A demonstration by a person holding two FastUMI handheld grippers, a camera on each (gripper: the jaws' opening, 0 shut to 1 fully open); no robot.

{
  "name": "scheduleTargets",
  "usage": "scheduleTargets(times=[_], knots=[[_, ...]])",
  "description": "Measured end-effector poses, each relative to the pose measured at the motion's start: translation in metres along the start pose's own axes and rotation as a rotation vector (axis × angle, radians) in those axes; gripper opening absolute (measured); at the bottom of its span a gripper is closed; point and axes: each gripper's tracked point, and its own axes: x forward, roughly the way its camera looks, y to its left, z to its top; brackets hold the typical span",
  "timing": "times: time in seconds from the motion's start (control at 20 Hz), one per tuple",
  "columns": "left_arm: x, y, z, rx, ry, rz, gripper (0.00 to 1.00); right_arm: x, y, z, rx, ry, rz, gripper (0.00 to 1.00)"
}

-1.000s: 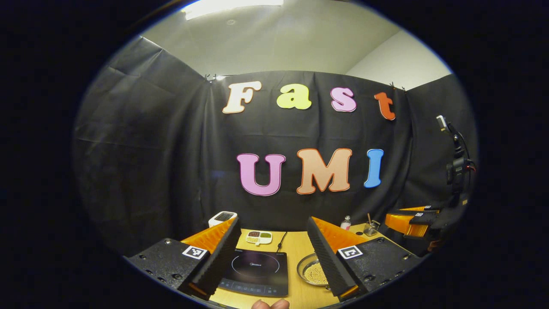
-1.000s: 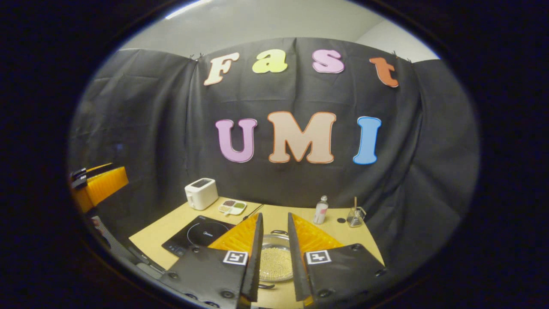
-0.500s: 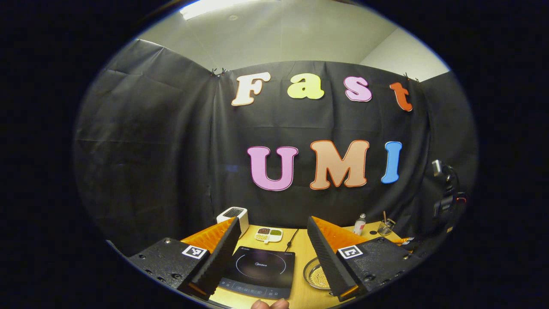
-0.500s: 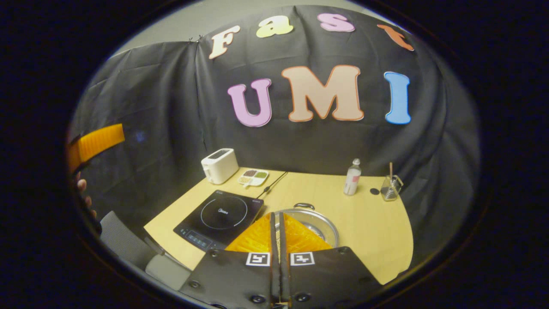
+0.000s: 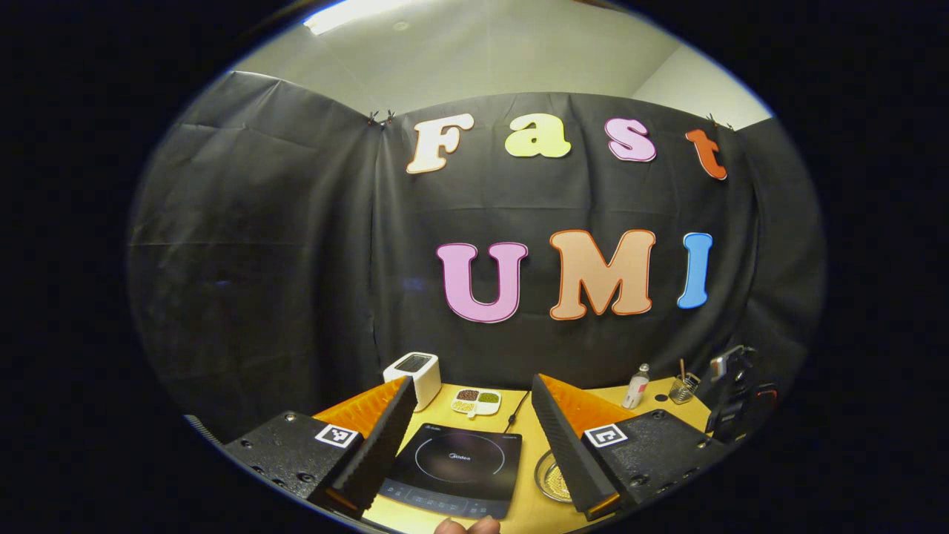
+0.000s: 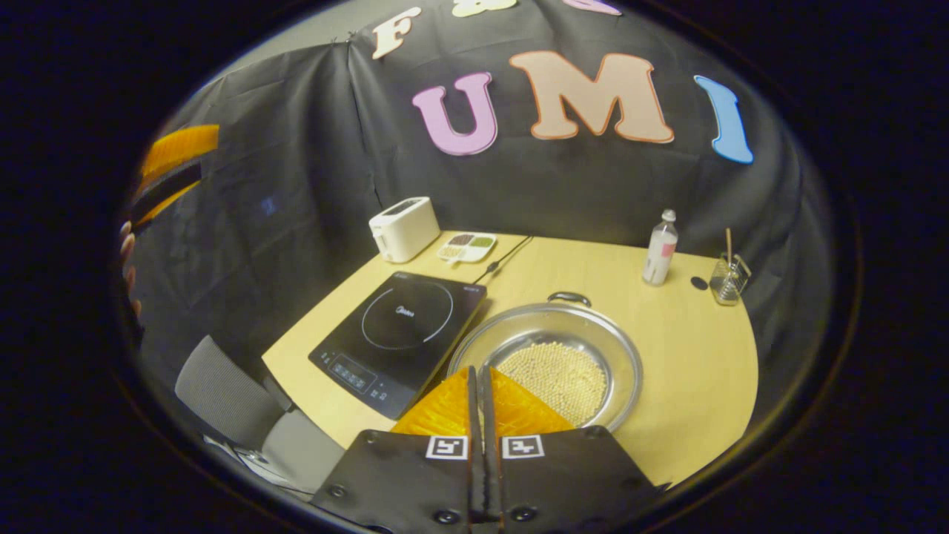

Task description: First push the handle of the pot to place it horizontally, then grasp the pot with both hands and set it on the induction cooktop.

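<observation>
A shallow steel pot (image 6: 593,348) holding pale beads sits on the wooden table, just right of the black induction cooktop (image 6: 404,326). One pot handle (image 6: 569,297) points to the far side; the near rim is hidden behind my right gripper (image 6: 478,371), which hovers shut with nothing between its fingers. My left gripper (image 5: 471,381) stands open high above the cooktop (image 5: 456,467), and a sliver of the pot (image 5: 550,478) shows by its right finger. The left gripper (image 6: 174,167) and a hand appear at the far left of the right gripper view.
Along the back of the table (image 6: 697,356) stand a white toaster (image 6: 404,228), a small divided dish (image 6: 465,247), a bottle (image 6: 660,248) and a glass with a stick (image 6: 726,278). The cooktop's cord runs to the back. A grey chair (image 6: 222,393) stands at the table's near-left corner.
My right gripper went from slightly open to shut and rose, tilting down so the whole pot and cooktop show. In the left gripper view the other gripper sank lower at the right.
</observation>
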Motion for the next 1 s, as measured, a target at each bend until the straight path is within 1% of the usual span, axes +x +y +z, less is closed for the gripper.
scheduleTargets(times=[0.05, 0.1, 0.15, 0.2, 0.25, 0.3, 0.35, 0.45, 0.5, 0.55, 0.6, 0.65, 0.7, 0.75, 0.8, 0.85, 0.95, 1.0], knots=[[0.001, 0.001, -0.001, -0.006, -0.004, -0.014, 0.95, 0.005, 0.004, -0.012, -0.011, 0.030, -0.002, 0.00], [0.003, 0.003, 0.000, -0.012, -0.008, -0.025, 0.95, 0.009, 0.006, -0.023, -0.020, 0.062, -0.010, 0.00], [0.005, 0.007, -0.004, -0.018, 0.000, -0.037, 0.95, 0.013, 0.010, -0.034, -0.025, 0.085, -0.018, 0.02], [0.005, 0.012, -0.012, -0.025, 0.009, -0.047, 0.92, 0.017, 0.014, -0.043, -0.031, 0.109, -0.025, 0.02], [0.006, 0.016, -0.015, -0.035, 0.014, -0.054, 0.92, 0.021, 0.018, -0.055, -0.041, 0.135, -0.034, 0.02], [0.006, 0.021, -0.019, -0.046, 0.020, -0.060, 0.95, 0.026, 0.022, -0.066, -0.048, 0.164, -0.040, 0.02], [0.008, 0.027, -0.027, -0.050, 0.031, -0.064, 0.92, 0.030, 0.024, -0.077, -0.052, 0.188, -0.053, 0.03], [0.006, 0.040, -0.042, -0.061, 0.058, -0.069, 0.92, 0.037, 0.027, -0.094, -0.050, 0.228, -0.074, 0.03], [0.006, 0.048, -0.045, -0.070, 0.061, -0.069, 0.99, 0.040, 0.029, -0.102, -0.050, 0.254, -0.084, 0.03], [0.006, 0.054, -0.047, -0.079, 0.066, -0.069, 0.95, 0.043, 0.030, -0.110, -0.045, 0.271, -0.093, 0.00], [0.006, 0.060, -0.052, -0.086, 0.073, -0.070, 0.95, 0.045, 0.030, -0.117, -0.040, 0.291, -0.105, 0.03], [0.005, 0.064, -0.055, -0.090, 0.078, -0.073, 0.92, 0.048, 0.030, -0.123, -0.034, 0.307, -0.114, 0.03], [0.004, 0.069, -0.054, -0.091, 0.073, -0.076, 0.92, 0.049, 0.029, -0.129, -0.029, 0.324, -0.129, 0.00], [0.003, 0.073, -0.051, -0.090, 0.061, -0.080, 0.95, 0.050, 0.027, -0.138, -0.025, 0.346, -0.144, 0.03], [0.003, 0.075, -0.050, -0.090, 0.053, -0.087, 0.92, 0.052, 0.024, -0.144, -0.019, 0.364, -0.162, 0.03], [0.002, 0.077, -0.049, -0.092, 0.045, -0.096, 0.92, 0.053, 0.019, -0.150, -0.008, 0.382, -0.186, 0.03], [0.002, 0.078, -0.046, -0.101, 0.031, -0.114, 0.92, 0.053, 0.017, -0.158, 0.054, 0.403, -0.213, 0.00], [0.001, 0.075, -0.048, -0.108, 0.031, -0.131, 0.92, 0.051, 0.014, -0.158, 0.081, 0.406, -0.228, 0.00]])
